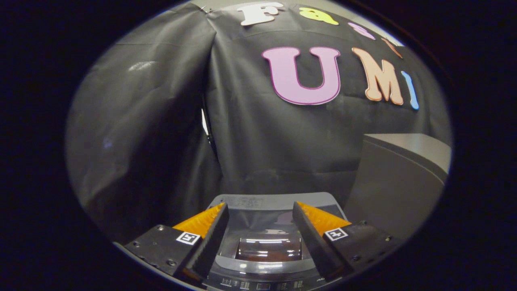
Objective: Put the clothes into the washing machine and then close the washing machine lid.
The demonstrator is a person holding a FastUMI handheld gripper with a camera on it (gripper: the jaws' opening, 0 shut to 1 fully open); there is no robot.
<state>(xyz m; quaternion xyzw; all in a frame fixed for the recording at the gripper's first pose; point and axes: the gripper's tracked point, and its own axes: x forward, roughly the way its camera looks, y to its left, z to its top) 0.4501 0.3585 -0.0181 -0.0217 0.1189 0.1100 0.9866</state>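
A small grey washing machine [262,258] stands below and just ahead of my fingers, seen from above. Its glossy dark lid [268,246] lies flat and shut, with a control strip along its near edge. My gripper [260,212] hovers above the lid, open, with nothing between the fingers [214,238]. No clothes show on or around the machine.
A grey box-like cabinet [398,182] stands to the right of the washing machine, taller than it. The black cloth wall hangs close behind both.
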